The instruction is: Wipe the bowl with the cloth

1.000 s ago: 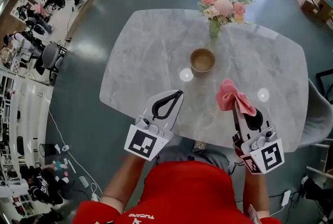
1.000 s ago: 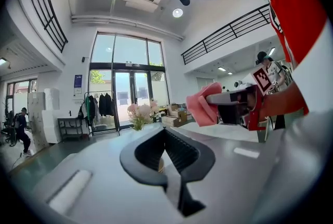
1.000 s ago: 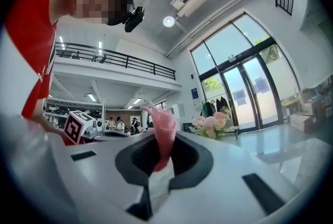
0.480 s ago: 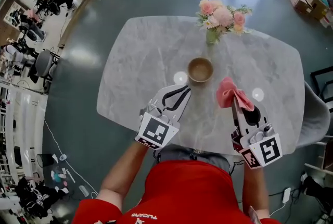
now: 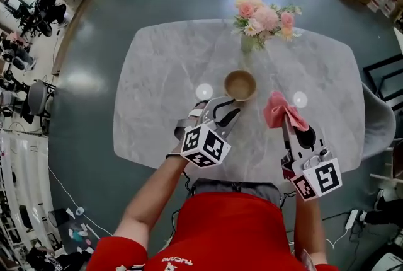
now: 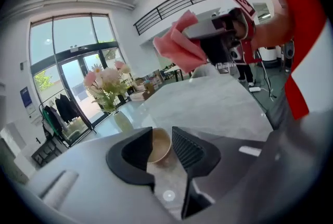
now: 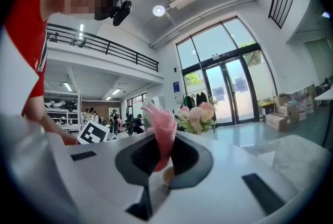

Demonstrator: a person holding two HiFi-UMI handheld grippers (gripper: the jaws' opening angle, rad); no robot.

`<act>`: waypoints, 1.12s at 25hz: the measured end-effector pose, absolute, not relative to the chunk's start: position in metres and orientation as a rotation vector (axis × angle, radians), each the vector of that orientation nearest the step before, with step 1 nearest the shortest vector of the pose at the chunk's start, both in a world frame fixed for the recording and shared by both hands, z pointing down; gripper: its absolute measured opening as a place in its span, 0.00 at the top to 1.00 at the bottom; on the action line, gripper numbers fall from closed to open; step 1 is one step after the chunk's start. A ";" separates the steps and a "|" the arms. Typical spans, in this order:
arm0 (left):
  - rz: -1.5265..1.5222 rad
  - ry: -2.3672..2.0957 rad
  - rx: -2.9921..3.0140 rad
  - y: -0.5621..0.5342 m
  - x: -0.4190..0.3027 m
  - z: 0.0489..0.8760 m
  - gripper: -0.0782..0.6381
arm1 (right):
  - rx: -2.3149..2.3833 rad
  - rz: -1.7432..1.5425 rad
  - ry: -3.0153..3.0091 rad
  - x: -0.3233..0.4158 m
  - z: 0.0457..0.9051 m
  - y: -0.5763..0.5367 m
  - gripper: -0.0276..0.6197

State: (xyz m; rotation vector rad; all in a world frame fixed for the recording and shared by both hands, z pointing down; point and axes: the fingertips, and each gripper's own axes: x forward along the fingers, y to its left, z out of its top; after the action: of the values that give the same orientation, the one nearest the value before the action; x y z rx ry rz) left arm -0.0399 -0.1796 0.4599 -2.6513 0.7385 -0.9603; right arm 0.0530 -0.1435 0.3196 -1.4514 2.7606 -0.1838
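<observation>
Left tool (image 5: 228,113), just opened and empty, faces bowl (image 5: 240,85); right tool (image 5: 288,127) pinches cloth (image 5: 281,110).

On my feed the right gripper (image 7: 162,149) has its dark grey jaws closed on a pink fabric cloth (image 7: 160,126), which stands up out of them in a crumpled, upright fold. In the gap just under the cloth I see a sliver of a tan round bowl (image 7: 167,175). Behind the cloth, slightly to the right, is a bunch of pink and white flowers (image 7: 196,116). At the left a black-and-white marker cube (image 7: 93,133) pokes up over the gripper's pale body, and the person's red sleeve (image 7: 26,40) fills that edge. A pale marble tabletop (image 7: 299,158) runs off to the right, with tall glass doors (image 7: 229,87) beyond it.
</observation>
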 end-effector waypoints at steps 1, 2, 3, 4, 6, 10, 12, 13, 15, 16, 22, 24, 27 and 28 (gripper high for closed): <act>-1.001 0.706 -2.626 -0.182 -0.038 0.467 0.75 | -1.472 -0.188 2.757 0.054 0.321 -0.143 0.92; -1.043 0.673 -2.606 -0.185 -0.037 0.475 0.74 | -1.493 -0.193 2.753 0.055 0.322 -0.141 0.92; -1.084 0.642 -2.591 -0.187 -0.035 0.483 0.73 | -1.512 -0.198 2.748 0.055 0.324 -0.139 0.92; -1.125 0.615 -2.579 -0.189 -0.035 0.491 0.73 | -1.530 -0.203 2.745 0.056 0.327 -0.138 0.92; -1.204 0.569 -2.539 -0.194 -0.035 0.505 0.72 | -1.560 -0.217 2.740 0.057 0.332 -0.136 0.92; -1.308 0.467 -2.437 -0.203 -0.032 0.529 0.71 | -1.591 -0.249 2.733 0.062 0.340 -0.136 0.92; -1.340 0.437 -2.400 -0.207 -0.027 0.534 0.70 | -1.593 -0.257 2.735 0.067 0.342 -0.142 0.92; -1.356 0.425 -2.386 -0.208 -0.025 0.537 0.70 | -1.590 -0.261 2.741 0.069 0.344 -0.145 0.92; -1.392 0.406 -2.363 -0.210 -0.021 0.542 0.70 | -1.582 -0.271 2.762 0.071 0.351 -0.153 0.92; -1.412 0.396 -2.353 -0.211 -0.020 0.546 0.70 | -1.576 -0.276 2.776 0.071 0.356 -0.158 0.92; -1.503 0.337 -2.293 -0.220 -0.020 0.575 0.70 | -1.545 -0.287 2.885 0.063 0.400 -0.188 0.92; -1.521 0.330 -2.279 -0.221 -0.018 0.580 0.70 | -1.529 -0.302 2.920 0.064 0.412 -0.195 0.92; -1.538 0.329 -2.261 -0.222 -0.014 0.584 0.71 | -1.505 -0.337 2.959 0.068 0.426 -0.201 0.92; -1.544 0.326 -2.259 -0.222 -0.013 0.586 0.70 | -1.499 -0.349 2.965 0.069 0.430 -0.201 0.92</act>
State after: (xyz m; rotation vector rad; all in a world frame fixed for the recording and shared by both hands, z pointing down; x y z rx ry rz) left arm -0.0127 -0.2222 0.5859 -2.2588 0.3262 -1.5436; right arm 0.0686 -0.2011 0.4296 -1.4992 2.9645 -0.3494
